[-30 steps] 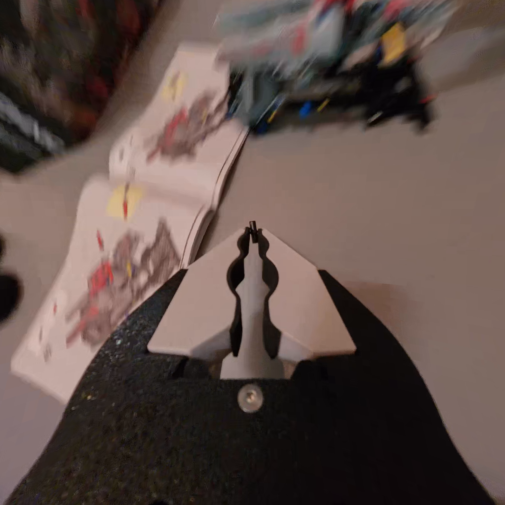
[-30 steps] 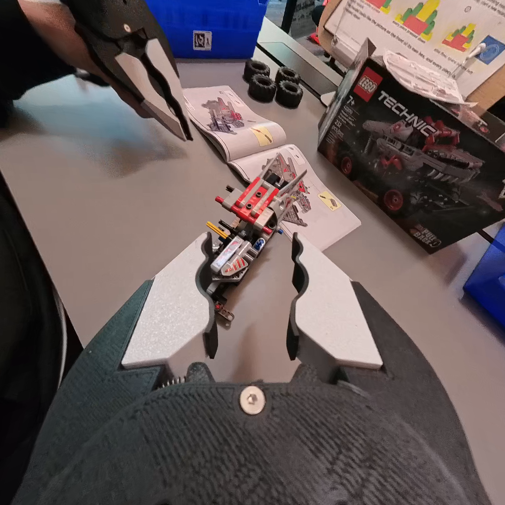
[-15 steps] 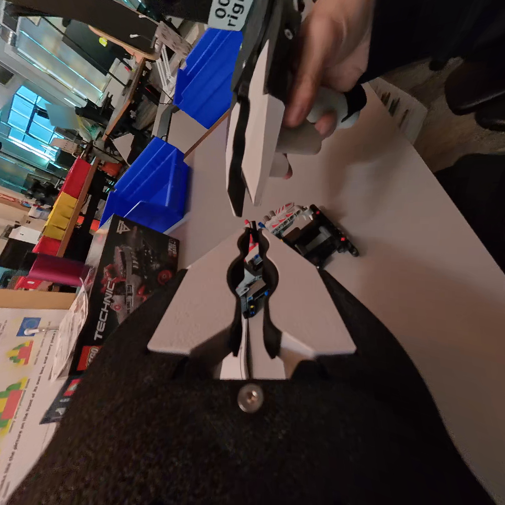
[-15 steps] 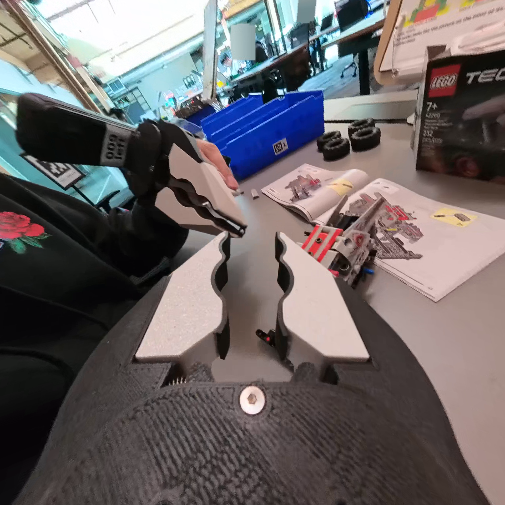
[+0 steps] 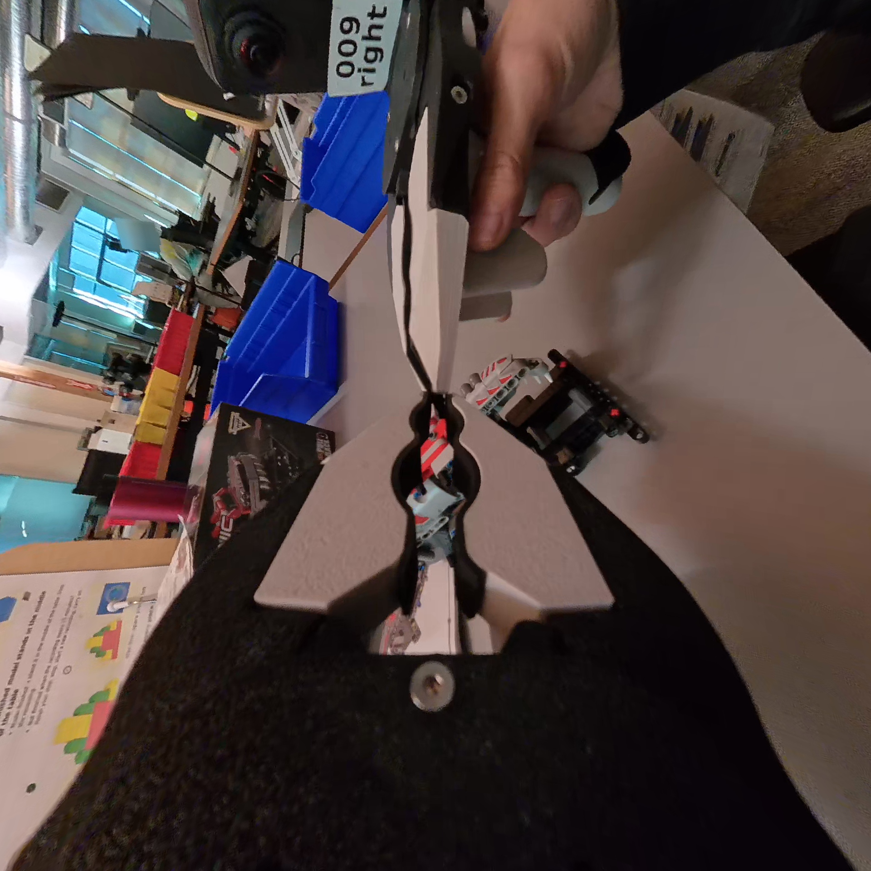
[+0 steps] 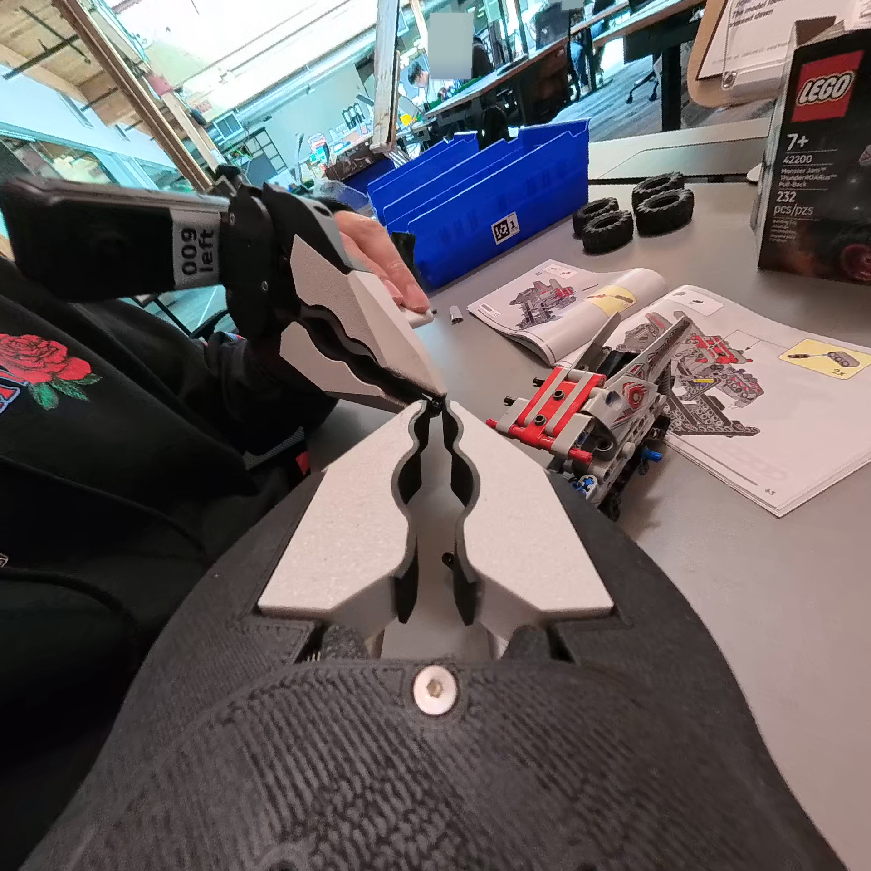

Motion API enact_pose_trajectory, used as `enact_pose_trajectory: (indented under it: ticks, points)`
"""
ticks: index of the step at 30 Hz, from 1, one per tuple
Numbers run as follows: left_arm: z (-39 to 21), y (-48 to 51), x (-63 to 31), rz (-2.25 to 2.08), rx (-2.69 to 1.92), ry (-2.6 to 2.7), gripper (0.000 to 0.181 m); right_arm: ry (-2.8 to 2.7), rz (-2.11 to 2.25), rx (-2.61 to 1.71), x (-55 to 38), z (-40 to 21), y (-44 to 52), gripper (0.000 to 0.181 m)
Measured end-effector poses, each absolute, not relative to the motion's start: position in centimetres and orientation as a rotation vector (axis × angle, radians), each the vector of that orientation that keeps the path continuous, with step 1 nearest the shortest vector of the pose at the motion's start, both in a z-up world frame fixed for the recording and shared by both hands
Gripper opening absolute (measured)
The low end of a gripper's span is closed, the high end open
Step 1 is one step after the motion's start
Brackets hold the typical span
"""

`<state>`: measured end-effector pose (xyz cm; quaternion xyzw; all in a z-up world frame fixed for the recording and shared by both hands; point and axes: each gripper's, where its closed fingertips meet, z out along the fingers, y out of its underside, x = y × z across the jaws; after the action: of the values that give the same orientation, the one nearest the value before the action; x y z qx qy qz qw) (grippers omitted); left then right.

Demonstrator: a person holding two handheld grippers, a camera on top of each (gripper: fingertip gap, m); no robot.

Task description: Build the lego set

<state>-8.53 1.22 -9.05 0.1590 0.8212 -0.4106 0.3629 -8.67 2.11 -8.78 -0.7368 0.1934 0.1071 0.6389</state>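
One small black pin [image 6: 436, 405] sits where our two claws meet tip to tip above the table [image 6: 754, 589]; the left claw [image 6: 431, 395] is pinched nearly closed on it, and the right claw [image 6: 436, 409] is narrowed around it too, though we cannot tell whether its tips truly grip. One half-built truck [image 6: 598, 424], red and grey, rests on the table just right of the claws, its far end on one open instruction booklet [image 6: 754, 424]. We count three black tyres [image 6: 631, 212] near one blue bin [image 6: 480, 198], and one set box [image 6: 820, 165] stands at the right edge.
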Motion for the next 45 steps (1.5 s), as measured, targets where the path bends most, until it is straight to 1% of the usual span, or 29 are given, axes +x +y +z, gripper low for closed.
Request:
enact_pose_trajectory:
  ticks: [7, 10, 12, 13, 14, 17, 25, 37, 45]
  points:
    - [-8.6, 1.4, -8.7, -1.189, 0.338, 2.088, 0.002, 0.423, 0.264, -1.688, -8.6, -8.6, 1.9, 0.004]
    - [-8.4, 2.9, -7.2, -1.331, 0.072, 2.131, 0.008, 0.509, 0.216, -1.667, -6.6, -8.6, -0.3, 0.004]
    - [-9.9, 3.6, -6.7, -1.421, -0.094, 2.230, 0.017, 0.562, 0.207, -1.608, -5.1, -8.1, -1.9, 0.003]
    - [-10.7, 3.8, -6.4, -1.447, -0.167, 2.267, 0.018, 0.564, 0.227, -1.589, -4.7, -7.9, -2.4, 0.003]
    - [-11.3, 3.9, -6.3, -1.464, -0.214, 2.287, 0.018, 0.569, 0.246, -1.579, -4.3, -8.0, -2.8, 0.003]
    - [-12.4, 4.0, -5.4, -1.453, -0.301, 2.284, 0.009, 0.554, 0.285, -1.596, -3.2, -8.9, -2.9, 0.003]
    - [-13.3, 3.1, -5.0, -1.432, -0.292, 2.282, 0.003, 0.534, 0.406, -1.647, -2.2, -10.9, -1.6, 0.003]
    - [-13.4, 4.3, -5.0, -1.544, -0.105, 2.239, 0.002, 0.627, 0.752, -1.483, -3.4, -12.1, 0.5, 0.003]
    - [-13.4, 4.6, -5.1, -1.641, -0.054, 2.227, 0.002, 0.646, 0.806, -1.443, -3.5, -12.3, 1.1, 0.003]
